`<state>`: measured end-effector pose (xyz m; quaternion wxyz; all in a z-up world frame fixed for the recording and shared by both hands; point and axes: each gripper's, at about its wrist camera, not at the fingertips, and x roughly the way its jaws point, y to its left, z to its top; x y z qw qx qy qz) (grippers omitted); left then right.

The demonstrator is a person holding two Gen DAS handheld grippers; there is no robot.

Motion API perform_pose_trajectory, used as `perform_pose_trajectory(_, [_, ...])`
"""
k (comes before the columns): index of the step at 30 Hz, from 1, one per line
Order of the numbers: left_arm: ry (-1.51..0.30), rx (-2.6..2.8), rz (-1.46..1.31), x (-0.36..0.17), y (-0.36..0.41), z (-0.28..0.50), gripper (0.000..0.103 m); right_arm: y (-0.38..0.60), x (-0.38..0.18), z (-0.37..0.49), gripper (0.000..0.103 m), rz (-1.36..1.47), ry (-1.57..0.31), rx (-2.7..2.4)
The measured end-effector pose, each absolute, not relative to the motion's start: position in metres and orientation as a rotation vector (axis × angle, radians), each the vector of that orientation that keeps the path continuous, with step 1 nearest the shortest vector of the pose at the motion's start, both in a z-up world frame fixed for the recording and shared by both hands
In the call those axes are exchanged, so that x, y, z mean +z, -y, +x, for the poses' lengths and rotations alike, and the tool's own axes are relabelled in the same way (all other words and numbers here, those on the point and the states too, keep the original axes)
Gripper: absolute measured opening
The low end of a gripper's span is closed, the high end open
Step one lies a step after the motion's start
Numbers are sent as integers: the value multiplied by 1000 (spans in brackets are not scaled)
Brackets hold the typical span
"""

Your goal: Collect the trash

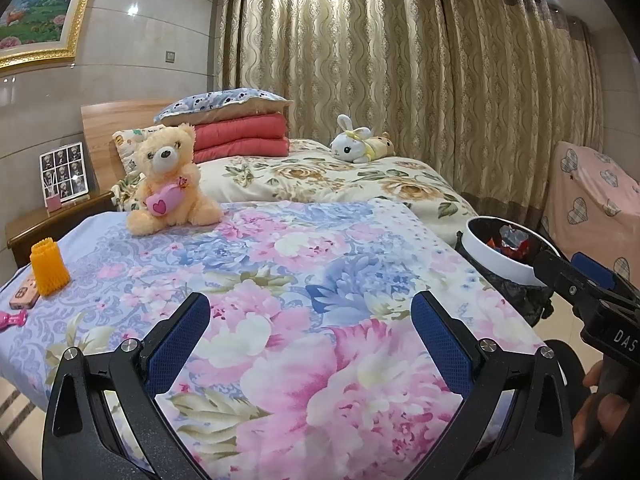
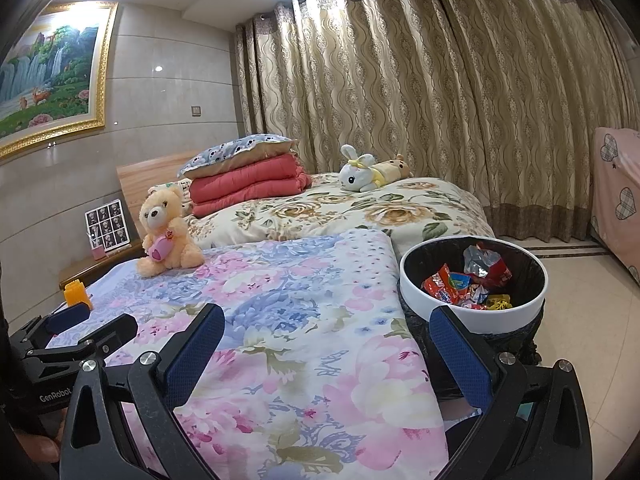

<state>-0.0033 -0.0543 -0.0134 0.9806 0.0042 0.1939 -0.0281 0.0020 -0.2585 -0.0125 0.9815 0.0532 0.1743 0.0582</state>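
**Both claws empty, bin upright at the bed's edge**

Your left gripper [image 1: 310,332] hangs over the floral bedspread [image 1: 280,272], fingers spread wide, blue pads [image 1: 180,344] facing each other with only printed cloth between them. Nothing in its grasp.

Your right gripper [image 2: 326,354] is just as wide apart and just as empty. One blue pad sits over the bedspread, the other over the near rim of the trash bin [image 2: 432,296]. In the left wrist view you can see this gripper coming in from the right edge, close to the bin's white rim.

The trash bin stands upright on the floor, right against the side of the bed, its round mouth facing up and its long axis vertical. A black liner drapes over the outside below the white ring. Inside lies a heap of crumpled wrappers [image 2: 468,280], red, silver and yellow, tumbled at all angles, so no single direction to call.

On the bedspread, well away from your claws: a peach teddy bear [image 1: 170,176] sitting upright and facing you, and an orange ridged cup-shaped thing [image 1: 48,268] standing upright near the left edge. Farther back, a white rabbit plush [image 1: 356,140] lies on its side on the rose-print duvet, beside the folded red quilt [image 1: 240,136].
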Motion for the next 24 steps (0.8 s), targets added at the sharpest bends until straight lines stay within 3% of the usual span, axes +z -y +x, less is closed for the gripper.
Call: perform_pose_trajectory(24, [-392, -61, 9, -15, 56, -4, 103, 255, -11, -1, 103, 110, -354, 117])
